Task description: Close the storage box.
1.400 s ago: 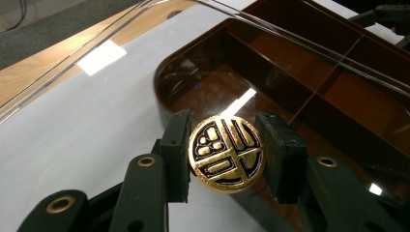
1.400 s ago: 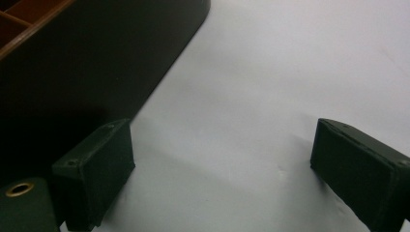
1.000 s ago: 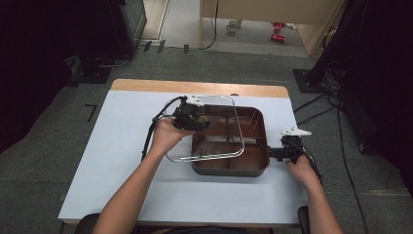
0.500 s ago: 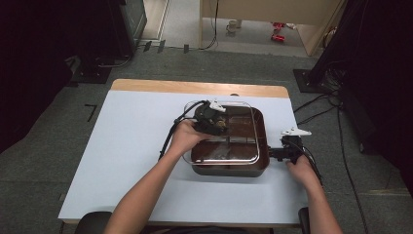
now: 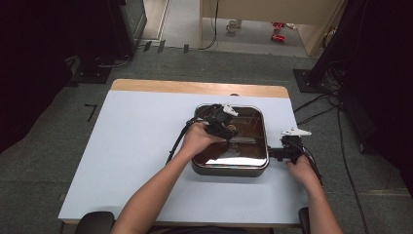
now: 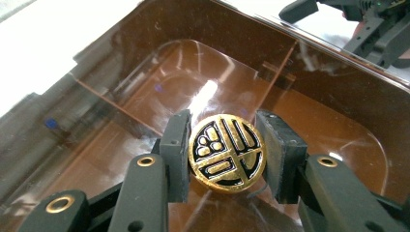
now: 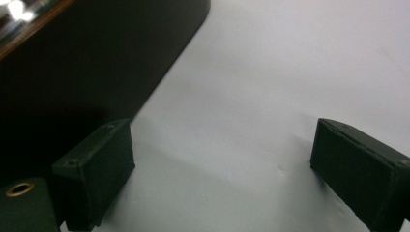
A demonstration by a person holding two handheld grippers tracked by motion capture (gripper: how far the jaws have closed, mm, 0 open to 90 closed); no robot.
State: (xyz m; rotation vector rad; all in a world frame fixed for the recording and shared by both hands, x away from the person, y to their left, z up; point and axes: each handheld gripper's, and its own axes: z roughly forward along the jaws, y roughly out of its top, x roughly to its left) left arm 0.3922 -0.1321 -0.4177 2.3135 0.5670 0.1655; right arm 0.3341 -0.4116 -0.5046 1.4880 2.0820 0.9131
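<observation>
A dark brown box (image 5: 229, 168) with rounded corners sits right of the table's middle. A clear lid (image 5: 246, 146) lies over it, and through it the left gripper view shows the brown divided inside (image 6: 314, 111). My left gripper (image 5: 228, 127) is over the lid, shut on the lid's round gold and black knob (image 6: 226, 153), with one pad on each side. My right gripper (image 5: 273, 154) rests on the table at the box's right side. It is open with nothing between its pads (image 7: 96, 174), and the box's dark wall (image 7: 87, 63) is just to their left.
The white table top (image 5: 136, 146) has a wooden strip (image 5: 195, 87) along its far edge. Cables (image 5: 316, 109) trail on the grey floor to the right. Dark stands and a cabinet (image 5: 131, 19) lie beyond the table. The right gripper (image 6: 372, 24) shows past the box's corner.
My left gripper has carried the clear lid by its knob from the box's left side to the right and lowered it onto the box. The right gripper has stayed put.
</observation>
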